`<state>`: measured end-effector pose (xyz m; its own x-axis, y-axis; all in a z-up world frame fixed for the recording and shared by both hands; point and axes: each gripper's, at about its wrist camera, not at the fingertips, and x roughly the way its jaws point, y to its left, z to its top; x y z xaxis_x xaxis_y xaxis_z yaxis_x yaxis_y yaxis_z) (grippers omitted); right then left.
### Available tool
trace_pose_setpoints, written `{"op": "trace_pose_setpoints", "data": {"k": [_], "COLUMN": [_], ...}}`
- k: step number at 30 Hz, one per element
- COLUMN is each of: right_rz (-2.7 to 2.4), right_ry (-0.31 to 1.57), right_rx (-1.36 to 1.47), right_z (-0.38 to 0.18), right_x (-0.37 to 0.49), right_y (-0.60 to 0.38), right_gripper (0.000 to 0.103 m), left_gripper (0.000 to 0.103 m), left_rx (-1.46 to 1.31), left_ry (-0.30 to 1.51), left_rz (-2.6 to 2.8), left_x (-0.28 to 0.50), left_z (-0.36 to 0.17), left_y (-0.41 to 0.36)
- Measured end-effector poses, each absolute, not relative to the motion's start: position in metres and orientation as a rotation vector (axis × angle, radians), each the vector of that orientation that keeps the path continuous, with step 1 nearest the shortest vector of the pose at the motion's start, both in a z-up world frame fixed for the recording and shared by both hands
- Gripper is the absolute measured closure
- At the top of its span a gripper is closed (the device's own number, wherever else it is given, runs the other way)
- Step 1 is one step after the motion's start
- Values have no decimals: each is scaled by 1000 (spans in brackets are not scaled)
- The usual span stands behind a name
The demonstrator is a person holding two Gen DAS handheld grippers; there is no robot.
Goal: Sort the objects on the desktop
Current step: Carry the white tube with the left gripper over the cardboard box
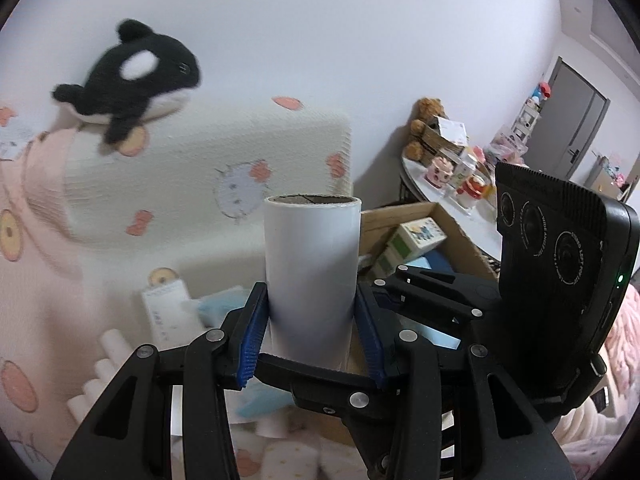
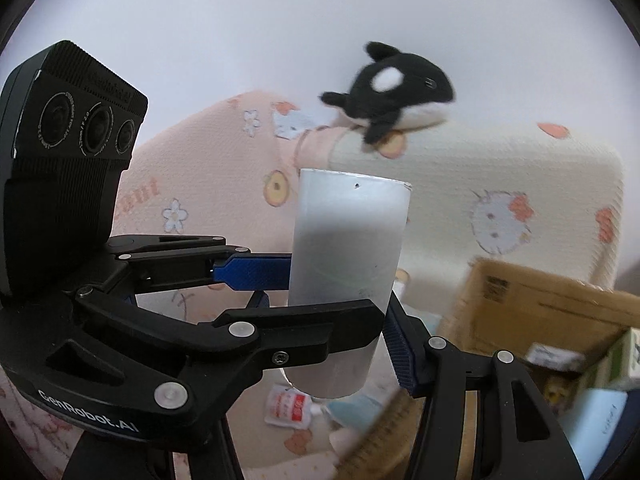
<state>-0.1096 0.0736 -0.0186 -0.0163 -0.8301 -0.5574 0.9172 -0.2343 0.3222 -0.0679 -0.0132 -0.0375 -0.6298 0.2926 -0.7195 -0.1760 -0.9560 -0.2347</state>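
You've got the roll (image 1: 312,264) clamped by both tongs, left (image 1: 310,332) and right (image 2: 340,320), lifted near the box (image 2: 552,304). Box part-filled; sachet (image 2: 290,406) and bits remain on the bed.

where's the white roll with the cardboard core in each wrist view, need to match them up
Left wrist view: the white paper roll with a brown cardboard core stands upright at centre, between the left gripper's blue pads.
Right wrist view: the same roll is centre frame, right gripper around its lower part.
Shared landmark: the black-and-white plush orca atop the cream pillow, upper left versus upper right.
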Motion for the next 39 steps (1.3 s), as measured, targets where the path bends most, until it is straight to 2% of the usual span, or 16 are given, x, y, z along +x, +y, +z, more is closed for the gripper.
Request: {"op": "trace_pose_setpoints", "data": {"k": [10,16,22,39], "right_rz": [-1673,-1675,-1683,-1642], "right_ry": [124,117,195,242], "right_rx": [884,973,1029,1296], "right_z": [-33,-43,-56,-102], "right_x": [-145,-163,-168,-217], "right_y": [120,137,141,138], "right_gripper": [49,49,49,49], "left_gripper": [56,56,56,56], "left_rx": [-1288,-1387,-1494,-1718], "left_ry": [-193,-274,-374,-487], "left_rz": [2500,2412,2325,2216], "left_x": [-95,-112,-126,-172], "left_z": [-56,-72,-93,-135], "left_y": [42,59,66,82]}}
